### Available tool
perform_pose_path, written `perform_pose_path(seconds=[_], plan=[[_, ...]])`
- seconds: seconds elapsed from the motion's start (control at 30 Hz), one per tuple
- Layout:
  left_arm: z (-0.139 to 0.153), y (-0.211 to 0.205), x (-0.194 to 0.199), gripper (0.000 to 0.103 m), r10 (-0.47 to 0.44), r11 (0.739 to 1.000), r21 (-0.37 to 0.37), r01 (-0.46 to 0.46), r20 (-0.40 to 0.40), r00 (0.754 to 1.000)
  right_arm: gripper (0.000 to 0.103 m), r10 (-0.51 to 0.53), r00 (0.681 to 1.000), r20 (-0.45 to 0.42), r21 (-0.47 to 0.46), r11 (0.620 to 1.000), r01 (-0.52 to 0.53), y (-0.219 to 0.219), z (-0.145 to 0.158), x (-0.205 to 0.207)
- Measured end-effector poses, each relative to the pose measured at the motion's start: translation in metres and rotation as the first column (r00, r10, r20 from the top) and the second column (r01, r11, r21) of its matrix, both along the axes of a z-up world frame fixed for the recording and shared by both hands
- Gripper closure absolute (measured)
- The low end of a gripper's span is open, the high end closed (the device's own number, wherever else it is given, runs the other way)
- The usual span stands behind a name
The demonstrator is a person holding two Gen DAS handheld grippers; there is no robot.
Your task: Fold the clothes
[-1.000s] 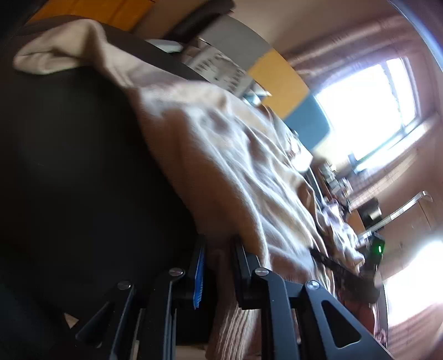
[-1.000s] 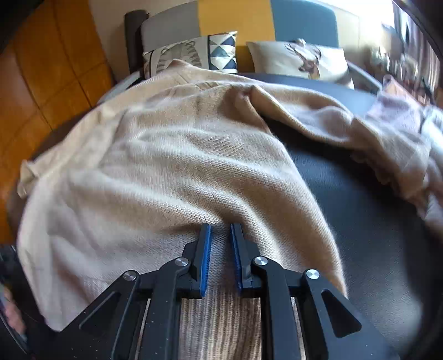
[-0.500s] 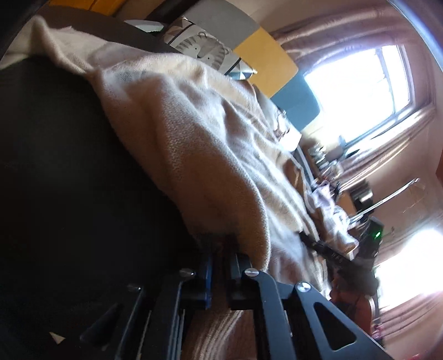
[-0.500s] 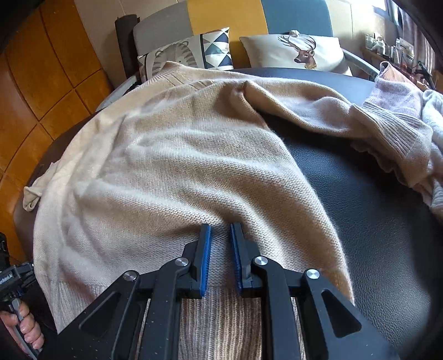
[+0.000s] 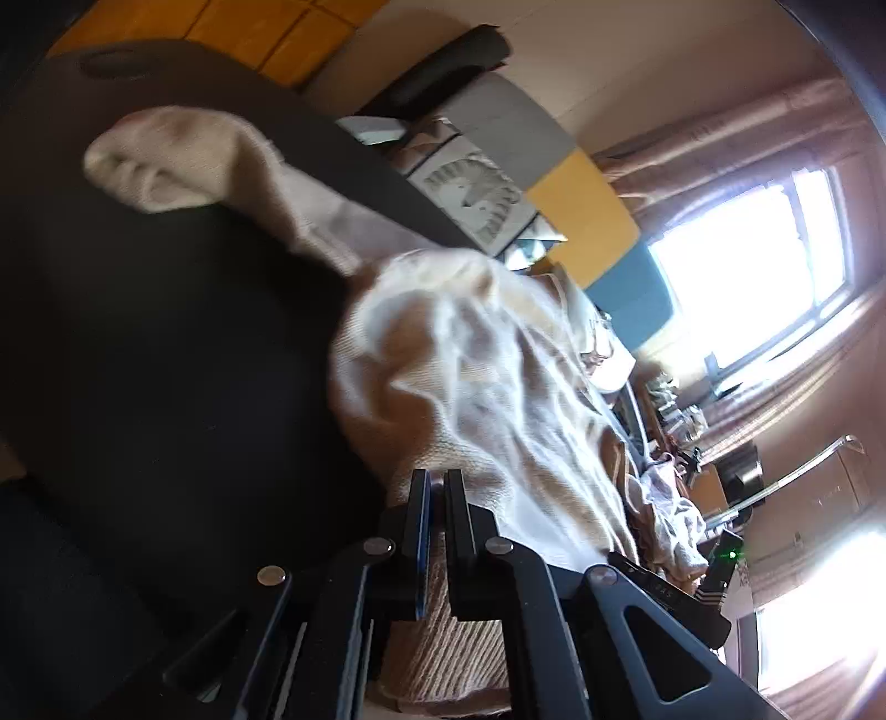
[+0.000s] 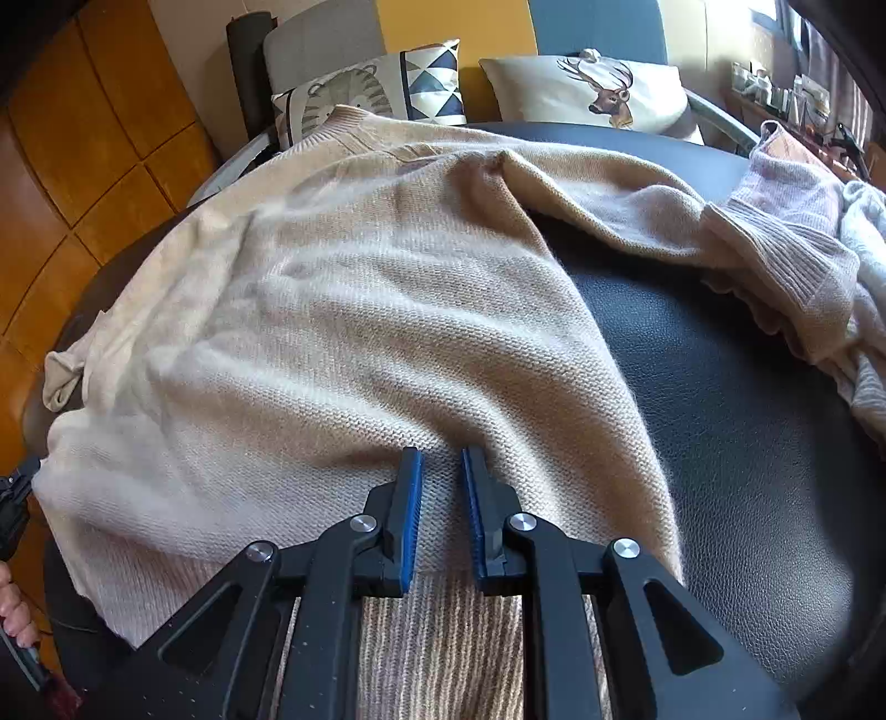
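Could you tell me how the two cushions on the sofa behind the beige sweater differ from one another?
The left cushion bears a grey lion drawing beside a panel of navy and grey triangles; the right cushion is plain cream with a brown stag's head. The sweater collar hides the left cushion's lower edge, while the right cushion shows almost whole. Both lean against the sofa back, and both carry an animal motif.

The beige sweater (image 5: pixel 476 382) is motion-blurred in the left wrist view; its ribbed hem (image 6: pixel 443 653) runs off the bottom edge.

No readable text, labels or numbers anywhere (both views checked).
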State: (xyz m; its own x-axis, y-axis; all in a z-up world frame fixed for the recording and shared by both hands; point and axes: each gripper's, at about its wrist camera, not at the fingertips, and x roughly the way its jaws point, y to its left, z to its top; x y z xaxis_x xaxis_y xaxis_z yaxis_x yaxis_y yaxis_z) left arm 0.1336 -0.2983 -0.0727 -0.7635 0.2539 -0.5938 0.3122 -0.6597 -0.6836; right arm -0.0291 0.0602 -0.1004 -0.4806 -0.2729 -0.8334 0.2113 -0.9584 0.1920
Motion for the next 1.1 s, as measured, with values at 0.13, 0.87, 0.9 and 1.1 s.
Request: perform_pose_path(seconds=[0.13,0.87,0.9,1.1], plan=[[-0.019,0.032,-0.01,0.099,-0.11,0.989,-0.071,0.129,0.22,0.969,0.086,0.008,1.0,0.003,-0.01,1.0,-0.008,0.003,0.0,-0.002],[-0.032,0.037,-0.087,0.072,-0.236,0.965,0.138,0.221,0.108,0.966,0.034,0.114,0.993,-0.008,0.059,0.992,-0.114,-0.031,0.003,0.008],[-0.029,0.04,-0.095,0.077,-0.248,0.965,0.117,0.234,0.123,0.961,0.034,0.101,0.995,-0.015,0.055,0.993,-0.1,-0.032,0.004,0.01],[-0.005,0.047,-0.105,0.092,-0.282,0.955,-0.043,0.292,0.161,0.946,0.034,0.062,0.998,0.009,-0.078,0.995,-0.061,-0.013,0.012,0.013]])
